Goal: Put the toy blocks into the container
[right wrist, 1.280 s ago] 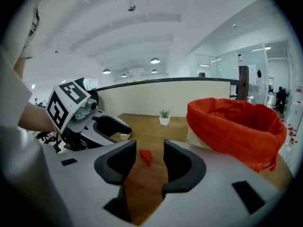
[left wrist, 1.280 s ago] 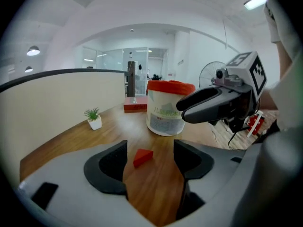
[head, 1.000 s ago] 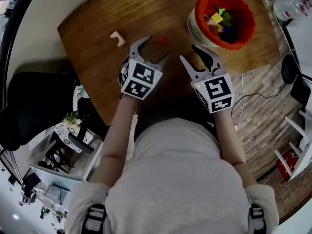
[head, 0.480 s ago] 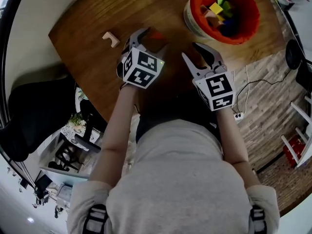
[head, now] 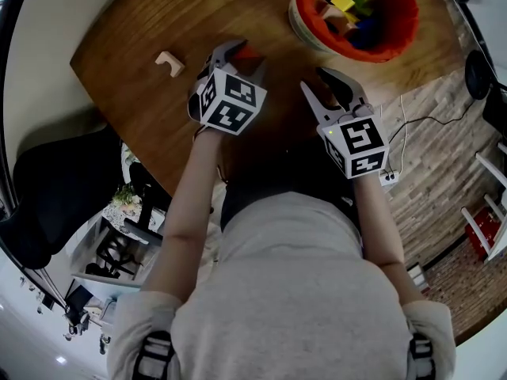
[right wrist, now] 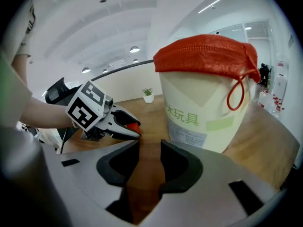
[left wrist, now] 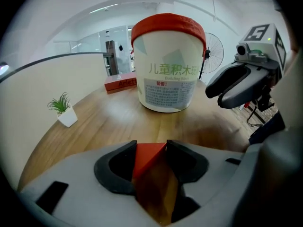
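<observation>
- The left claw (left wrist: 151, 151) sits low over the bench (head: 150, 22). Its jaws have just been closing, and the red block (left wrist: 147, 157), a wedge, now fills the gap with both pads against it, so it is clamped.
- The hold looks uneven. One pad lies along a flat side of the wedge, while the other seems to bear near a corner. A firm squeeze before the lift would likely stop the block from twisting out.
- Whether the red block has left the bench cannot be told. A straight, slow rise is probably safest.
- The tub (head: 405, 30) stands far and to the right of the left claw, upright, with several blocks (head: 346, 2) already inside.
- The carry should climb above the orange rim before crossing it. The claw should open only once it is over the mouth.
- The right claw (right wrist: 148, 155) hovers to the right, near the tub. Its jaws have also just been closing, yet they stand apart with only bench between them, so it holds nothing.
- It lies close to the route to the tub, so it would do well to keep aside.
- A tan block (head: 169, 62) lies on the bench left of the left claw, not yet picked up.
</observation>
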Available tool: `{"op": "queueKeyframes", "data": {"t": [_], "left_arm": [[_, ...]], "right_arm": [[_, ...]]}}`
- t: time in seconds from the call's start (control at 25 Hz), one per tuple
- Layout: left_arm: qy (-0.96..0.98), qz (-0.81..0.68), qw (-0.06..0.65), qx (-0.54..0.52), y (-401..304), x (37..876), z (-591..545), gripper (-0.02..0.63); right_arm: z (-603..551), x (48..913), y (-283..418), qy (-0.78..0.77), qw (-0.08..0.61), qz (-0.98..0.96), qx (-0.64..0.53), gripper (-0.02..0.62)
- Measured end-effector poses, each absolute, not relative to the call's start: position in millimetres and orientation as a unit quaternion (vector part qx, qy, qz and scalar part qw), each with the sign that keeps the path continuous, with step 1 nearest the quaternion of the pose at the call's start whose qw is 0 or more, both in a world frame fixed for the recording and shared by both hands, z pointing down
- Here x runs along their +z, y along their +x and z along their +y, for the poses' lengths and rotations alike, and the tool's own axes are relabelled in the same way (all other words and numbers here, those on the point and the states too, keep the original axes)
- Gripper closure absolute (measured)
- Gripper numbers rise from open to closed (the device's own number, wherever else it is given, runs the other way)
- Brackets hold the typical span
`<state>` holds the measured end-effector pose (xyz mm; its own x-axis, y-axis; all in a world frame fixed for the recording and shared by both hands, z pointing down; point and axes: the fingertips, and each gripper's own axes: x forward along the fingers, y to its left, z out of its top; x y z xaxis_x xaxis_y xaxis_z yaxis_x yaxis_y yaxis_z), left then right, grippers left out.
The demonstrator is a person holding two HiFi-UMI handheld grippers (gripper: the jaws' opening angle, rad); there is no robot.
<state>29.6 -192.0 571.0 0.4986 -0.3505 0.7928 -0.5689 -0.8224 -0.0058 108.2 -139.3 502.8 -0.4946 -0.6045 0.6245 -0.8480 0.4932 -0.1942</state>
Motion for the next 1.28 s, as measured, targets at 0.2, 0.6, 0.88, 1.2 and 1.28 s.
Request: {"op": "queueKeyframes", "data": {"t": [0.2,0.6,0.88,1.2,1.28], "left_arm": [[0.854,-0.272,0.129,0.424,29.0,568.7,-191.1,0.4],[0.862,-0.294,0.109,0.398,27.1,529.8,-187.7,0.4],[0.878,-0.292,0.061,0.375,36.2,485.1,-184.4,0.399],[0.9,-0.299,0.023,0.317,59.3,420.0,-189.6,0.399],[0.908,-0.296,0.015,0.297,66.5,402.7,-192.9,0.399]], "right_arm": [[-139.9,497.8,111.7,0.439,0.245,-0.83,0.24,0.448],[-142.2,465.7,103.6,0.436,0.209,-0.849,0.214,0.454],[-140.4,438.9,125.5,0.45,0.196,-0.852,0.181,0.455],[-143.5,390.7,153.4,0.485,0.157,-0.849,0.139,0.456],[-147.0,377.8,157.8,0.492,0.146,-0.849,0.126,0.456]]}}
